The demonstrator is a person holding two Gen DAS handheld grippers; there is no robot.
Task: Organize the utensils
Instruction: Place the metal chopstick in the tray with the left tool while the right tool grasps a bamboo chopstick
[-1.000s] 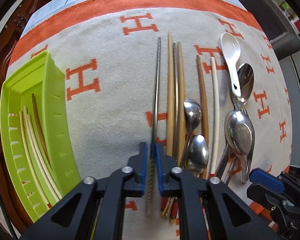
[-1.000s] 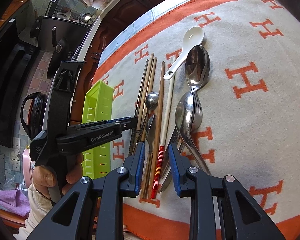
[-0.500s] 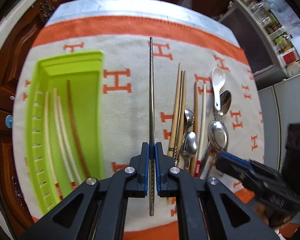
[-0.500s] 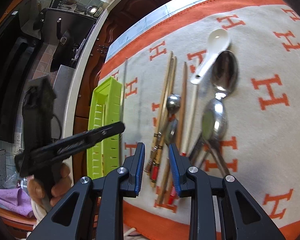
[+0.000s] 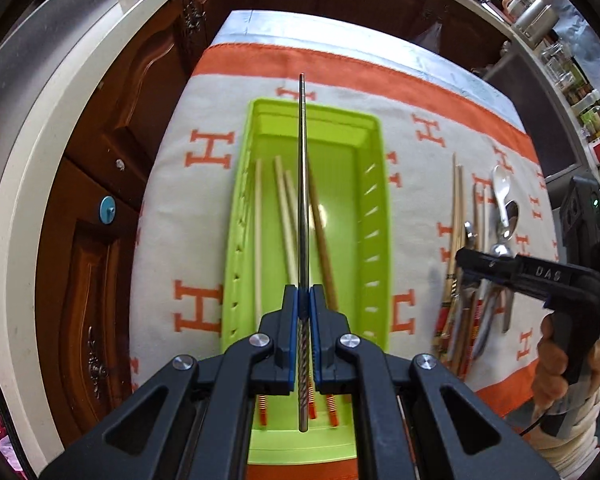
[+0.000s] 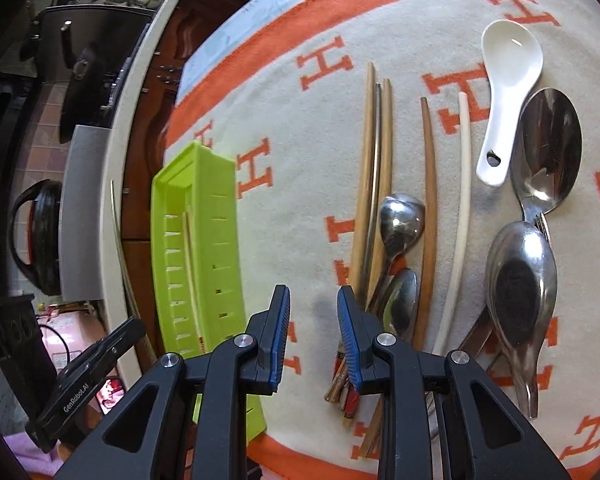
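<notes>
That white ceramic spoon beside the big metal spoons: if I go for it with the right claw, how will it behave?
The white ceramic spoon looks glazed and glossy, so it will probably slip between the pads. It is likely brittle, so clamp gently. Its handle end lies against a large steel spoon, so a push may shift both.

Right gripper (image 6: 313,334) jaws apart over cloth (image 6: 292,152), beside utensils (image 6: 400,240).
</notes>
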